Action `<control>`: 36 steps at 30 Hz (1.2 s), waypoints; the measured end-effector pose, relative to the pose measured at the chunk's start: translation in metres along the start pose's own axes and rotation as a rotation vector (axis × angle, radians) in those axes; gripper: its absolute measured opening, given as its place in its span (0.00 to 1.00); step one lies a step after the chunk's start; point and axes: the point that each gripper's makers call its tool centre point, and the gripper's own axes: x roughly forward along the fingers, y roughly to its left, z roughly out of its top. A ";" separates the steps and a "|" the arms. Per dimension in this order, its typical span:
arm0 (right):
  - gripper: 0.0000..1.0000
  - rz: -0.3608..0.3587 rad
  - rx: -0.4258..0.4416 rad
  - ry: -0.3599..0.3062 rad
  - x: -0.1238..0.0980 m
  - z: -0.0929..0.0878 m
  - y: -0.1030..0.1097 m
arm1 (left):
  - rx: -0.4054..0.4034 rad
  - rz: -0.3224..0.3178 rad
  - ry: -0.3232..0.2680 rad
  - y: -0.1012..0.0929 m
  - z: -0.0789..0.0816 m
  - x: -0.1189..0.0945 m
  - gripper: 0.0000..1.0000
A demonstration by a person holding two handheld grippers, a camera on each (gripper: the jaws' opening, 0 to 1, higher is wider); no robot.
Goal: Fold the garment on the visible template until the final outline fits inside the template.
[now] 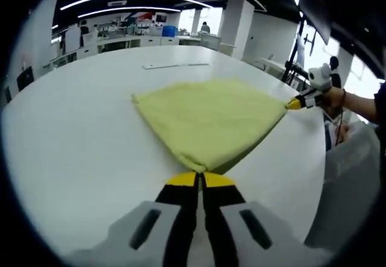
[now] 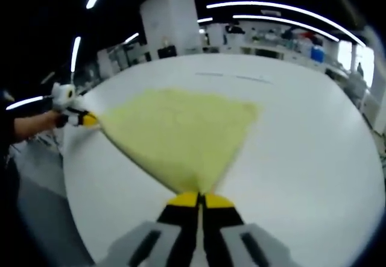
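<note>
In the left gripper view the left gripper (image 1: 199, 179) has its two yellow-tipped jaws pressed together on the near corner of one yellow cloth (image 1: 208, 119). The cloth lies spread flat on a big white table (image 1: 72, 128), and its corner runs straight into the pinch.

At the right of that view the right gripper (image 1: 294, 103) comes in with a person's hand (image 1: 335, 97) behind it. Its yellow tip meets the cloth's right corner; whether its jaws are closed there is too small to tell from this side.

In the right gripper view the same gripper (image 2: 199, 199) shows its jaws drawn tight together, with the cloth (image 2: 178, 131) narrowing to a point between them. The left gripper (image 2: 89, 120) shows at the far left, touching the cloth's left corner.

The cloth's other edges lie free on the table. Bare white tabletop surrounds it on all sides, with wide room to the left and far side in the left gripper view. A thin pale strip (image 1: 175, 65) lies on the table beyond the cloth, well apart from it.
</note>
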 end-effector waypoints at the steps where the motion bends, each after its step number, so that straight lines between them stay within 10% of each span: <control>1: 0.00 -0.001 0.003 0.001 0.000 0.000 0.000 | -0.004 0.011 0.002 0.002 -0.001 -0.001 0.00; 36: 0.00 0.011 -0.005 0.022 -0.018 -0.018 0.004 | 0.010 0.022 0.059 -0.008 -0.021 -0.018 0.00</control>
